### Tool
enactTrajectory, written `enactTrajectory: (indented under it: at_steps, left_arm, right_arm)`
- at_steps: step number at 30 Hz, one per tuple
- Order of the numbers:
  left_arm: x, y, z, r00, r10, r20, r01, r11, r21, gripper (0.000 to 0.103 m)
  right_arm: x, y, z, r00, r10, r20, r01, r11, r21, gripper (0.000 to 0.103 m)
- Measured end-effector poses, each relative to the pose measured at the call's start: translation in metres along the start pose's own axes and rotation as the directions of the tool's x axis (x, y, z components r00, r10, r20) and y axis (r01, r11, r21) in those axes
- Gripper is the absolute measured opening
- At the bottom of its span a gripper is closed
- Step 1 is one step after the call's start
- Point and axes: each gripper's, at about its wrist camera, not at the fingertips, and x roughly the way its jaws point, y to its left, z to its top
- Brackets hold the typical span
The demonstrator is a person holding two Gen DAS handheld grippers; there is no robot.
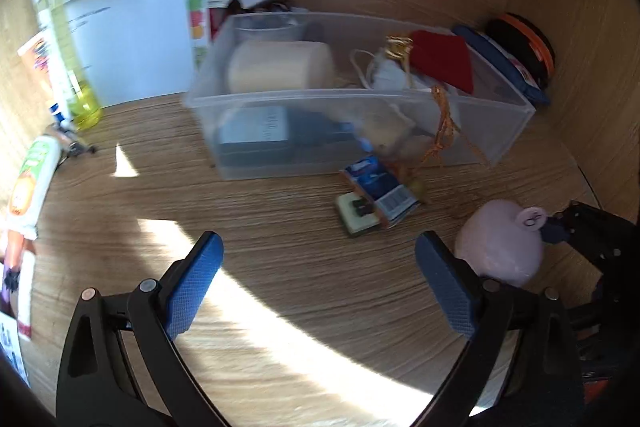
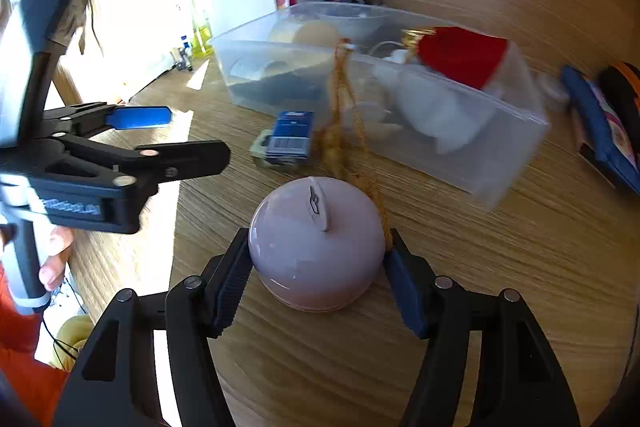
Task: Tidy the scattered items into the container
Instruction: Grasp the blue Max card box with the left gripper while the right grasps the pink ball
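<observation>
Wood-grain tabletop (image 1: pixel 280 267), sunlit in patches. Clear plastic container (image 2: pixel 500 163) at rear, its contents blurred and hard to identify. Right gripper (image 2: pixel 316 267): both pads pressed against pink apple-shaped object (image 2: pixel 316 243), which sits on the table near the container. Left gripper (image 1: pixel 318 283): jaws wide apart, nothing between them. Small blue packet (image 1: pixel 380 187) lies just before the container wall.

from the left wrist we look steeply down along the left gripper (image 1: pixel 318 287) across the wooden table (image 1: pixel 280 247) toward the clear container (image 1: pixel 496 131), which sits a little way off. from the right wrist we look down just as steeply along the right gripper (image 2: pixel 316 287), close over the pink round jar (image 2: pixel 316 247). both views share the container, the jar (image 1: pixel 500 247) and the small blue packet (image 2: pixel 292 135).
</observation>
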Motion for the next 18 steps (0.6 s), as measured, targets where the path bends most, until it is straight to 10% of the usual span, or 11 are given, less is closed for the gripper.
enactTrajectory:
  at_steps: [18]
  left_arm:
    - [0.037, -0.030, 0.028, 1.000, -0.003, -0.009, 0.003, 0.999, 0.035, 0.090]
  right_arm:
    - [-0.015, -0.050, -0.014, 1.000, -0.004, -0.013, 0.005, 0.999, 0.044, 0.061]
